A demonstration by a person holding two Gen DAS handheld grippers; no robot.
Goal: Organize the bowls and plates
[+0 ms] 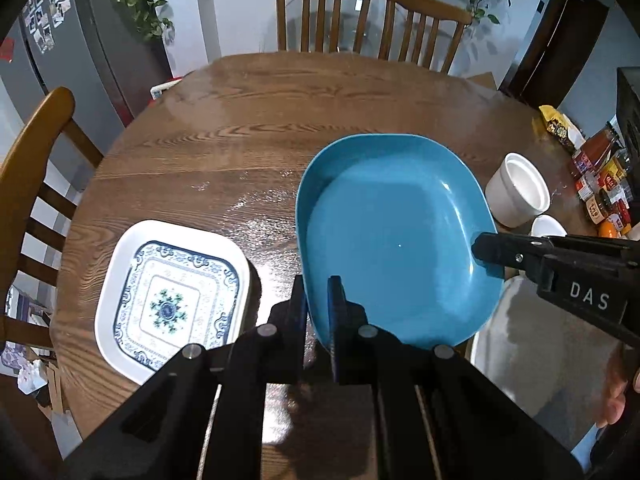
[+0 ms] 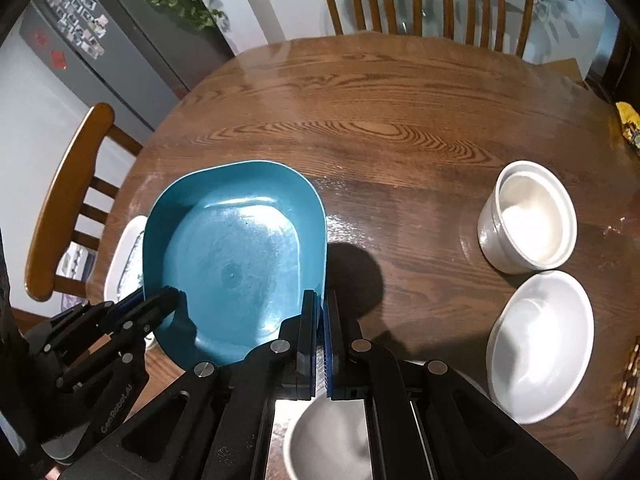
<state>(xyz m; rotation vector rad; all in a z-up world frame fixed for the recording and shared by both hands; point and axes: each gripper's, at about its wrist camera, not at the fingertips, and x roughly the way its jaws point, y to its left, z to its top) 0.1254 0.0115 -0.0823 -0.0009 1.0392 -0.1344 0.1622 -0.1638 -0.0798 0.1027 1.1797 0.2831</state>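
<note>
Now the round wooden table (image 1: 248, 128) sits below the teal plate (image 1: 392, 240), held aloft by opposite rims for balance: left gripper (image 1: 318, 312) clamped on one, right gripper (image 2: 320, 320) pinching the other

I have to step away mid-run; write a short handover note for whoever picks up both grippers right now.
Left gripper: shut on the near-left rim of the blue plate.
Right gripper: shut on the plate's opposite rim. The plate is held tilted, above the table.
On the table: patterned plate at left, tall white bowl and shallow white bowl at right, another white dish under the right gripper.
Done: blue plate gripped by both.
Left: set it down stacked with a plate, then group the bowls.
</note>
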